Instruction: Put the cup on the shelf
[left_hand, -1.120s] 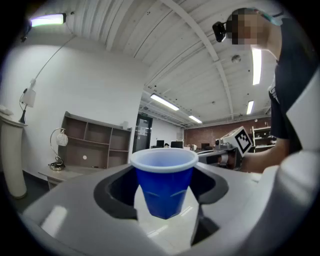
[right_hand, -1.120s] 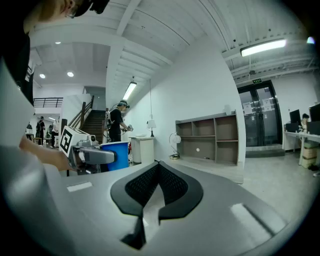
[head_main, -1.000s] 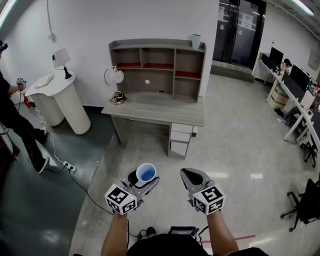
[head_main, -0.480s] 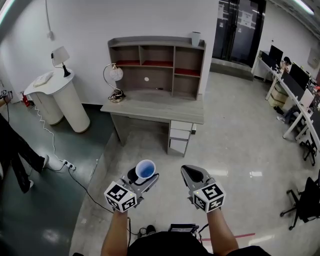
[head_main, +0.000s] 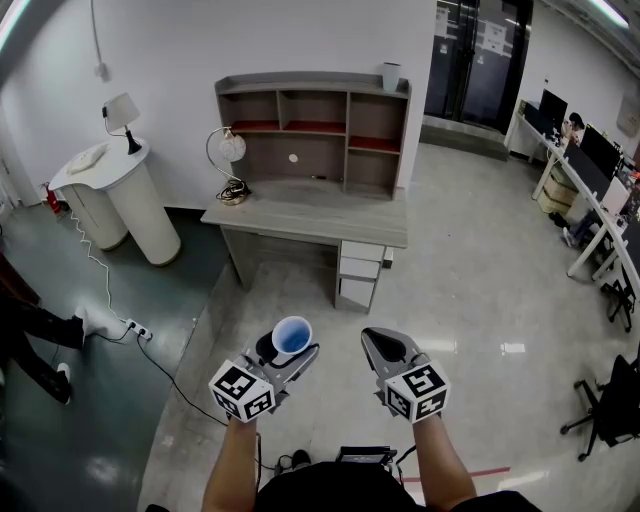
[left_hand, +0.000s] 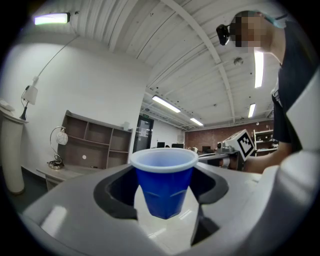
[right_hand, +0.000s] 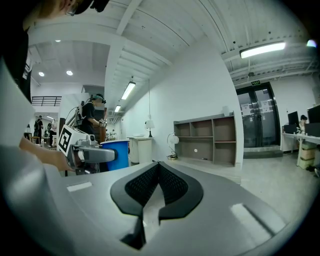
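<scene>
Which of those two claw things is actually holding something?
The left gripper: its jaws clasp a blue cup. The right gripper has its jaws together, empty.

floor up to desk: open | desk left end: lamp | shelf top, right end: container

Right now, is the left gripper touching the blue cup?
Touching. In the left gripper view the left gripper holds the blue cup clear of the floor, its dark pads against both sides.
</scene>
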